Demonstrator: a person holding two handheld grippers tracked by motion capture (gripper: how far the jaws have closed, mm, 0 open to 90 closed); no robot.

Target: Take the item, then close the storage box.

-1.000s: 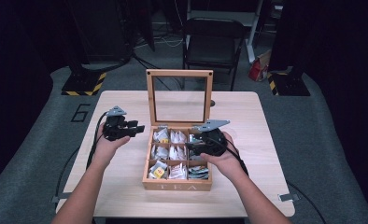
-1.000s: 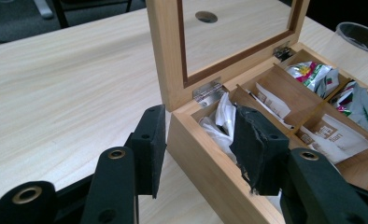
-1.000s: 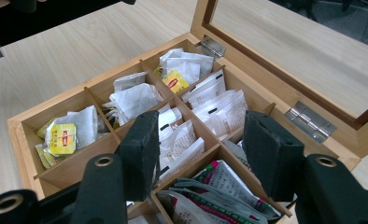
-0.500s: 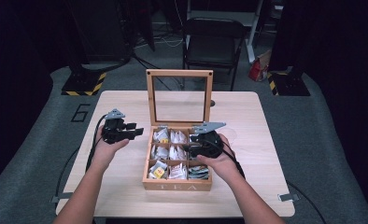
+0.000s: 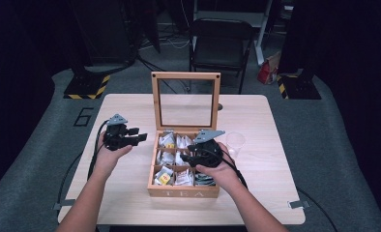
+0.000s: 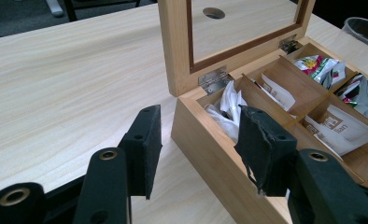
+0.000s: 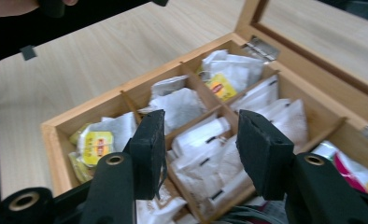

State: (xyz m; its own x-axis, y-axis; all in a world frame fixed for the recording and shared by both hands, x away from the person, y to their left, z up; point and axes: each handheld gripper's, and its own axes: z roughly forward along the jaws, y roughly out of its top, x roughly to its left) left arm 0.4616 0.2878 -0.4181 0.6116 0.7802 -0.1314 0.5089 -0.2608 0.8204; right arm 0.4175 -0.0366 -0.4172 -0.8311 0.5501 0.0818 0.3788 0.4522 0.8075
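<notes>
A wooden tea box (image 5: 183, 192) stands mid-table with its glass lid (image 5: 186, 76) upright. Its compartments hold several paper tea bags (image 7: 205, 135), some with yellow labels (image 7: 98, 142). My left gripper (image 5: 141, 136) hovers just left of the box's back corner. Its jaws (image 6: 198, 126) straddle the box wall (image 6: 210, 154) without touching it; they have just been opening, with no object held. My right gripper (image 5: 187, 157) hangs over the middle compartments. Its jaws (image 7: 201, 135) have just been closing a little, stand apart, and are above the white bags with nothing gripped.
A clear plastic cup (image 5: 235, 141) stands just right of the box, behind my right hand. Bare table (image 5: 256, 121) lies to the right and behind the lid. A black chair (image 5: 220, 46) stands beyond the far edge.
My right gripper has shifted slightly left and lower over the box. The left hand has stayed in place.
</notes>
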